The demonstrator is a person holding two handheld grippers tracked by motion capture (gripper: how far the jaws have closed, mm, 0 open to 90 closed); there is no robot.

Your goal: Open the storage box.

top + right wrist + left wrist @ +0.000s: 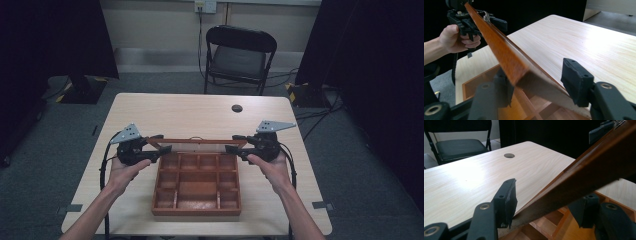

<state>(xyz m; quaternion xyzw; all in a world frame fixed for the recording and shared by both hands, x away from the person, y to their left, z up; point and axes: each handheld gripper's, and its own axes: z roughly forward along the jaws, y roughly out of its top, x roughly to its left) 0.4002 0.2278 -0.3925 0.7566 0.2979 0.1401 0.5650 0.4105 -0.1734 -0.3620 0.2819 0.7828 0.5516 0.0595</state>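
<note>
While the compartmented wooden box point(197, 187) rests on the table point(150, 112), its hinged lid point(197, 142) stands raised over the far edge. The left gripper point(159, 144) and right gripper point(235, 144) bracket opposite ends of the lid; each gripper view shows the jaws spread, with the lid's edge between them and a gap beside one jaw. A chair point(239, 57) stands beyond the table.

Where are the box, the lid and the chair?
box point(197, 212): high view, on its front wall.
lid point(499, 47): right gripper view, on its shiny brown edge.
chair point(238, 61): high view, on its seat.
</note>
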